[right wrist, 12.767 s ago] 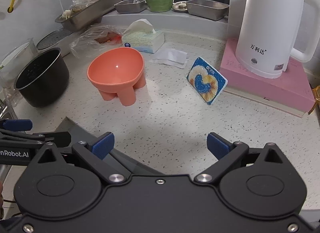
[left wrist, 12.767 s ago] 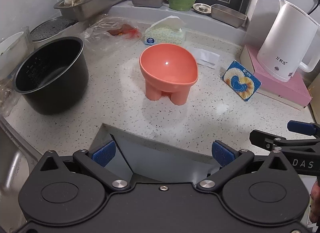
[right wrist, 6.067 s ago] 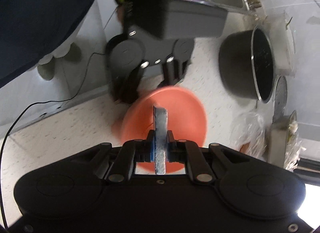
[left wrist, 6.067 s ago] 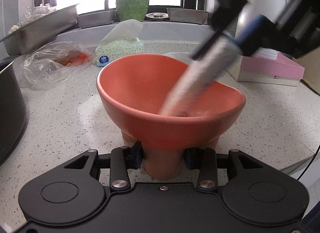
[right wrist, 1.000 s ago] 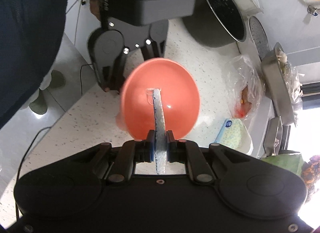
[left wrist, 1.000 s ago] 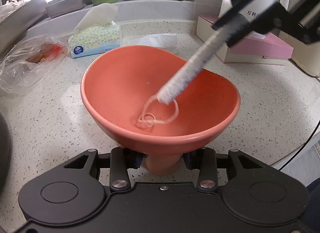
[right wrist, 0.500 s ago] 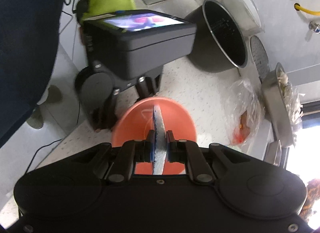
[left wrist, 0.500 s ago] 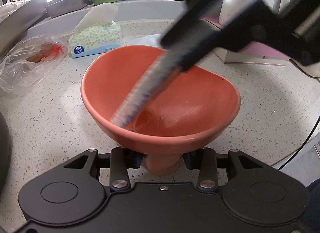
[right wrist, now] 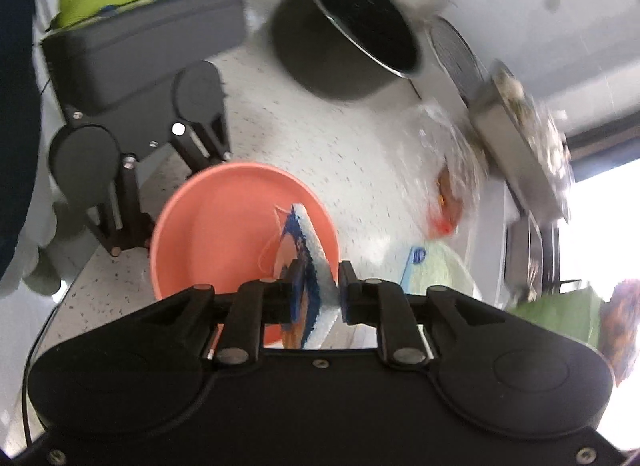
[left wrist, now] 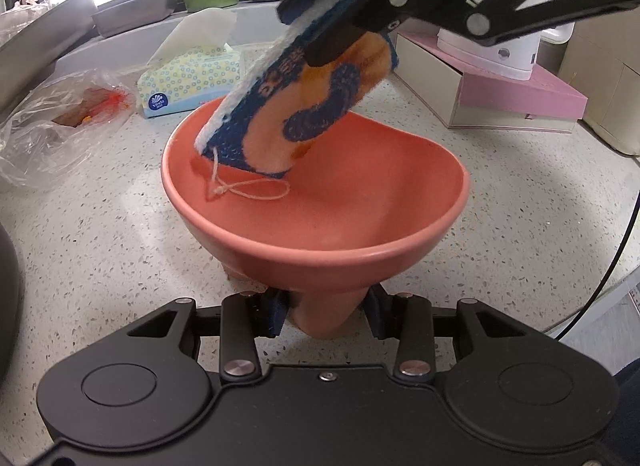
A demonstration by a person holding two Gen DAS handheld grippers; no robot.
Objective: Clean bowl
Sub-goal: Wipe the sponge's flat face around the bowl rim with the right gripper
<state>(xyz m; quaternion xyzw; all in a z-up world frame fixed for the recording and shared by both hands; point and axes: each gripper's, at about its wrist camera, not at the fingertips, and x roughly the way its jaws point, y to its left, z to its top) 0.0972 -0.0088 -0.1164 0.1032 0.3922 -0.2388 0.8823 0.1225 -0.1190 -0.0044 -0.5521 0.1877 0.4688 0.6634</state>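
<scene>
A coral footed bowl [left wrist: 320,201] stands on the speckled counter. My left gripper [left wrist: 326,312] is shut on the bowl's near foot [left wrist: 326,316] and holds it steady. My right gripper [right wrist: 314,286] is shut on a blue, orange and white sponge [left wrist: 296,105]. The sponge's lower end sits inside the bowl against its far left wall, and its string loop [left wrist: 248,187] lies on the bowl's inside. In the right wrist view the bowl [right wrist: 224,225] lies below, with the sponge [right wrist: 306,254] over its right side and the left gripper [right wrist: 132,225] at its left.
A tissue box [left wrist: 188,81] and a plastic bag [left wrist: 52,121] lie behind the bowl. A pink box [left wrist: 512,93] with a white kettle [left wrist: 508,49] is at the right. A black pot [right wrist: 352,29] and steel trays [right wrist: 524,137] stand beyond. A cable [left wrist: 608,266] hangs at the right edge.
The sponge has turned from edge-on to showing its printed face and now rests at the bowl's far left wall. My right gripper has tilted and swung. The left gripper has not moved.
</scene>
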